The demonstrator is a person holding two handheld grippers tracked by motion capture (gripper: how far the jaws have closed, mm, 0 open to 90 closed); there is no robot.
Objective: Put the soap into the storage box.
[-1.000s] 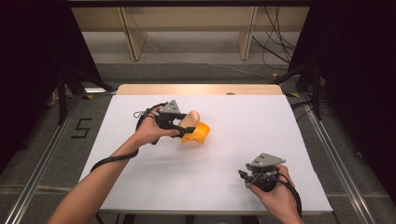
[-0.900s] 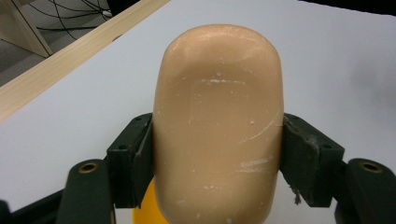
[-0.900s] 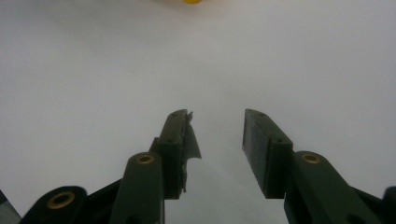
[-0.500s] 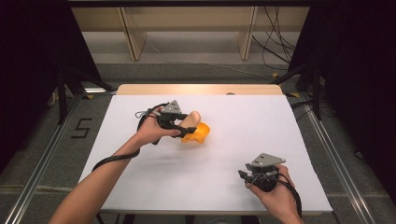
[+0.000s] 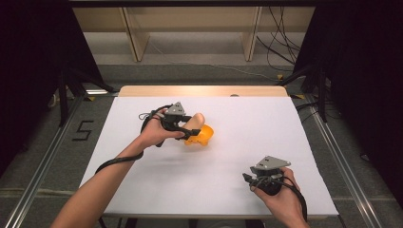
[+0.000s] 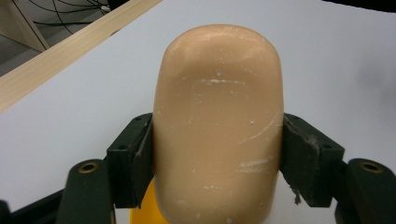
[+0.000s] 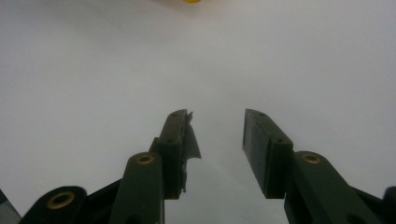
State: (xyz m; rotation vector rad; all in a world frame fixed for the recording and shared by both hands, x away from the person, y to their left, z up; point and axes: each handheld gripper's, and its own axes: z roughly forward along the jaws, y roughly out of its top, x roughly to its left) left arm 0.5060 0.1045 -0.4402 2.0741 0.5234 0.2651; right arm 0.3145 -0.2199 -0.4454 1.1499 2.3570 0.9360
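Between its jaws, left gripper (image 6: 217, 172) clamps a beige block (image 6: 218, 126).

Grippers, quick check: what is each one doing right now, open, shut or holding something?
Left gripper: shut on the peach-coloured rounded block, above an orange object.
Right gripper: open, nothing between its jaws, over the white table.

A: We put the left gripper (image 5: 187, 127) mid-surface (image 5: 237, 142), left of centre, with the rounded block (image 5: 194, 121) between its jaws, above the bowl (image 5: 202, 136).

B: Agreed. We place the right gripper (image 5: 254, 180) at the near right, well apart from them, with bare surface between its jaws.
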